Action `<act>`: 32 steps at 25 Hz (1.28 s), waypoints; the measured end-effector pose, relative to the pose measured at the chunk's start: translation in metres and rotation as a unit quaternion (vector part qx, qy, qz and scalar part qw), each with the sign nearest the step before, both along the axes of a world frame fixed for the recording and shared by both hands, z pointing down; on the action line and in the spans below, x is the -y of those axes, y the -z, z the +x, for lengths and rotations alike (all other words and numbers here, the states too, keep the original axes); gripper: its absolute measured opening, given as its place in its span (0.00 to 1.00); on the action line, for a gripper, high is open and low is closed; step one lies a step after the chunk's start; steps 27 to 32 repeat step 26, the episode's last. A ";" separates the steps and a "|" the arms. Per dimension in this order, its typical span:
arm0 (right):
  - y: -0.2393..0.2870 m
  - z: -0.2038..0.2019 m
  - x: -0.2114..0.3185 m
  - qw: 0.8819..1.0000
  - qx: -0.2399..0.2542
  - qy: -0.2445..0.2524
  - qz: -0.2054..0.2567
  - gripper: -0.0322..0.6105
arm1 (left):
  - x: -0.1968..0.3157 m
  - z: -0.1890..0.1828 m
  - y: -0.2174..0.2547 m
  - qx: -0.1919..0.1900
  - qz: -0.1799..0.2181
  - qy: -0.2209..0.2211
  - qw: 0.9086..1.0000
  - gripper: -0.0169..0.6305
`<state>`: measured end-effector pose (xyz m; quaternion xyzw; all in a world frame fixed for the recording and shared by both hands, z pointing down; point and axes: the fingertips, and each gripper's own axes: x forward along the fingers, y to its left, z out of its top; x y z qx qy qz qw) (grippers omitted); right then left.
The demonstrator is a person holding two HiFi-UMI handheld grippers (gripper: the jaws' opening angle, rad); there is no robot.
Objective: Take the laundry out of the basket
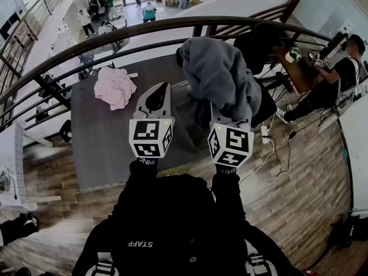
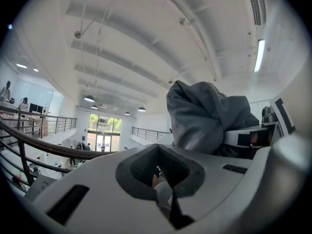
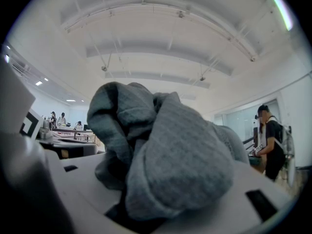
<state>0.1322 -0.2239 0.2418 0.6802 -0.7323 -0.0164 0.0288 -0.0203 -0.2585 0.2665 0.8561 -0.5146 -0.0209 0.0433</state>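
Observation:
A grey knitted garment hangs bunched up in the air, and my right gripper is shut on its lower part. In the right gripper view the garment fills the space between the jaws of the right gripper and hides the fingertips. My left gripper is held up just left of the garment, apart from it, jaws together and holding nothing. In the left gripper view the left gripper points level, with the garment to its upper right. No basket is visible.
A pink garment lies crumpled on the grey table below. A dark curved railing crosses in front. A person sits at a desk on the right. A power strip and cables lie on the wooden floor.

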 end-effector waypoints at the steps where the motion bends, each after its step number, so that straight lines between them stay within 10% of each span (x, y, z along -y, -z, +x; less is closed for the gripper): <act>1: 0.000 -0.001 0.000 1.000 0.000 0.000 0.000 0.43 | 0.000 0.000 0.000 0.000 0.000 0.000 1.000 0.03; 32: -0.008 0.009 -0.005 1.000 0.002 -0.001 -0.004 0.43 | -0.003 0.017 -0.012 0.004 -0.010 -0.012 1.000 0.03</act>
